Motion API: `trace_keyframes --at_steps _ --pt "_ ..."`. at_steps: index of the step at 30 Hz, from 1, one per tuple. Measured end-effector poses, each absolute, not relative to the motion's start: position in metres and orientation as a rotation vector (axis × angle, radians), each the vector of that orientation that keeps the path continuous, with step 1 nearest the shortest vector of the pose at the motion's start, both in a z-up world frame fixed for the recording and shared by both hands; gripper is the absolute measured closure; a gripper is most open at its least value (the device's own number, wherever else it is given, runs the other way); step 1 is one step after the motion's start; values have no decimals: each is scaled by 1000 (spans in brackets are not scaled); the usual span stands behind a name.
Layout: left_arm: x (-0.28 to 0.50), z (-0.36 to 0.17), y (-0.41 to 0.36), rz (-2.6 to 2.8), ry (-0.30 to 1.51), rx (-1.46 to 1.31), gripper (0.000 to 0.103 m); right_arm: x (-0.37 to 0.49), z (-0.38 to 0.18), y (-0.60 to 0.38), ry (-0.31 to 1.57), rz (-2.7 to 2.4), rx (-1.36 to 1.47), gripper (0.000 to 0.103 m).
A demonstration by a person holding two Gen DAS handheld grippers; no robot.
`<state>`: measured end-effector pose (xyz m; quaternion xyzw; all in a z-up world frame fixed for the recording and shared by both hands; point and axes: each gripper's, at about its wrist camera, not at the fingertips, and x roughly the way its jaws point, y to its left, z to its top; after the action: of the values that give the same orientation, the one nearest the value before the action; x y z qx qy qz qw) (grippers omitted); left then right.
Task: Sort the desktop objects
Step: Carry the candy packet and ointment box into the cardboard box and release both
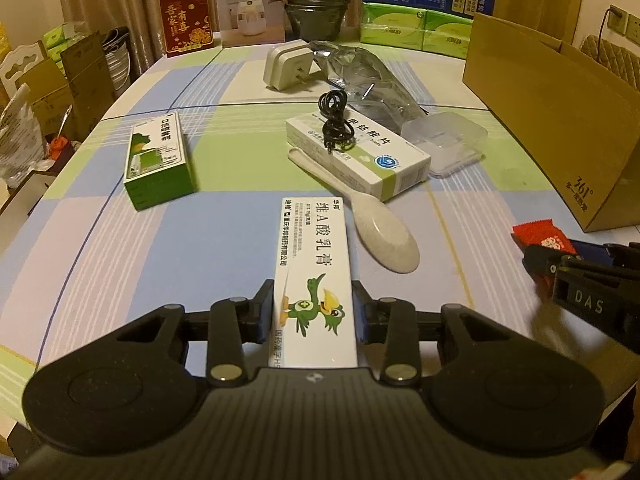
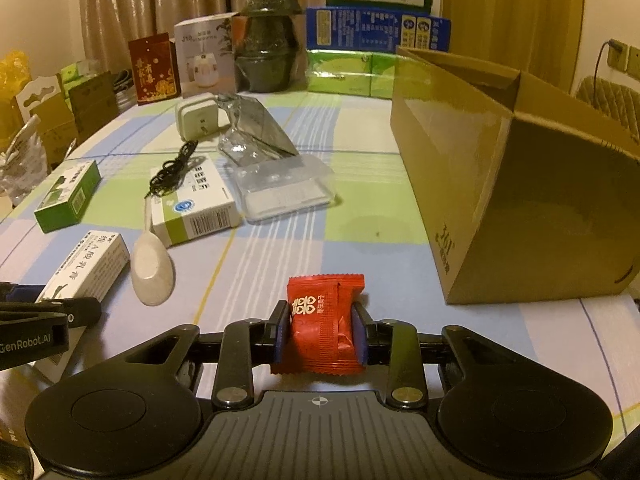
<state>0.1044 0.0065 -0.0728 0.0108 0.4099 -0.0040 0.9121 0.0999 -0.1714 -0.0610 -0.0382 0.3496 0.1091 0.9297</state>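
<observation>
- Left gripper (image 1: 313, 312) angled down at the table, pads clamped on a white ointment box (image 1: 314, 276).
- Right gripper (image 2: 320, 338) angled down, closed on a red candy packet (image 2: 322, 322) low over the tablecloth (image 2: 400, 280).
- Two more medicine boxes, green box (image 1: 158, 160) and white-green box (image 1: 356, 152); one spoon (image 1: 372, 224); one cable (image 1: 336, 120); one cardboard box (image 2: 520, 184).

The left hand-held gripper (image 1: 313, 312) fills the bottom of its own view, angled downward, its jaws closed on a white carton (image 1: 314, 276) that runs lengthwise between the pads. The right hand-held gripper (image 2: 320, 334) sits likewise low in its view, tilted down, jaws pressed onto a red sachet (image 2: 320, 320). Each shows at the other view's lower edge.
</observation>
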Motion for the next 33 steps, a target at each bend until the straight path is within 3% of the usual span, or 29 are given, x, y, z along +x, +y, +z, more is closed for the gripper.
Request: trace_keyframes --at_steps 7,17,25,33 --pt "97 -62 6 -11 824 34 70 94 -42 -169 673 242 -71 74" --pt "89 -13 -17 -54 738 30 70 94 34 -203 545 206 -38 74" --pt "108 40 -79 -175 669 19 70 120 87 -281 495 92 5 74" --pt "149 72 -168 -328 624 24 70 152 87 -344 511 20 12 74"
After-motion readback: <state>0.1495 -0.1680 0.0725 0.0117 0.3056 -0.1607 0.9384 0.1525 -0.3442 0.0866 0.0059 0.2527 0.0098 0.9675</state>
